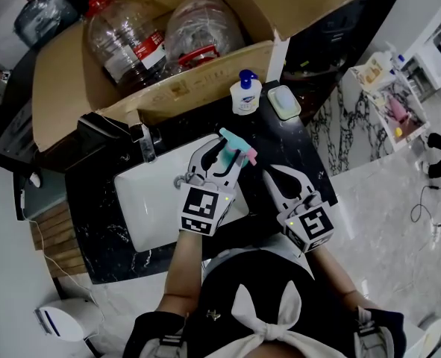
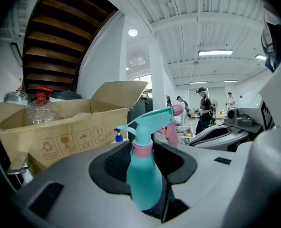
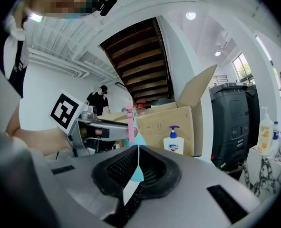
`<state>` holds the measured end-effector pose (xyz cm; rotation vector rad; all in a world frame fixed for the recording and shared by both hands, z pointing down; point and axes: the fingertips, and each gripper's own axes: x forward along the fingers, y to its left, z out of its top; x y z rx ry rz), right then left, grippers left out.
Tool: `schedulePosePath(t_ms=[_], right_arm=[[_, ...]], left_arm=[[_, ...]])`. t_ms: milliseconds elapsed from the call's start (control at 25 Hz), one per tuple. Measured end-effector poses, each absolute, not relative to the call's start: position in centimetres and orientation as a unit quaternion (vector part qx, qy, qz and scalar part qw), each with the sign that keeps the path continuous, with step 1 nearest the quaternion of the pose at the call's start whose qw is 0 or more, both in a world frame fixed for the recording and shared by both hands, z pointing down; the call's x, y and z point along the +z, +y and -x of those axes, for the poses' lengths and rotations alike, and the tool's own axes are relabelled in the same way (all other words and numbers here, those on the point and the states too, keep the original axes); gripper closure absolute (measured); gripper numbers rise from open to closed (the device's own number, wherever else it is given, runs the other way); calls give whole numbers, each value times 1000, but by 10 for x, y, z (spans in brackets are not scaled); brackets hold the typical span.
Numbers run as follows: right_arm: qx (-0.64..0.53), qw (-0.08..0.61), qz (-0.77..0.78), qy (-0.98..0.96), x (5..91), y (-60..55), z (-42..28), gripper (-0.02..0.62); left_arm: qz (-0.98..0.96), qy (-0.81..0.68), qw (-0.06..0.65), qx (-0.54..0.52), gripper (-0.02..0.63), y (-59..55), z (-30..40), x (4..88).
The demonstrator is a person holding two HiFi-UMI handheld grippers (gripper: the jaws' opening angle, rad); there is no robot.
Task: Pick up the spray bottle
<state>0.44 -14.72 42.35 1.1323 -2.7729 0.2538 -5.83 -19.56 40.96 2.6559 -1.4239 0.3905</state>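
Pads (image 2: 115, 164), ribbed black, on left gripper (image 1: 221, 155) pinch smooth teal spray bottle (image 2: 142, 179).

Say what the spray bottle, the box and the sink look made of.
Spray bottle: probably plastic; smooth teal body with a soft sheen, pink collar and trigger.
Box: brown cardboard, matte, with folded flaps and printed handling symbols.
Sink: glossy white, likely ceramic, though the look cannot rule out enamel or resin.
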Motion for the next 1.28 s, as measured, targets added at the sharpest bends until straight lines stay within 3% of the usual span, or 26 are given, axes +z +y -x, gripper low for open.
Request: schedulePosePath(t_ms=[1280], right_arm=[[71,90,-390,-914,419,-149,-2,571]], left_arm=[[-867,-481,78,107,454,-178,67,416]])
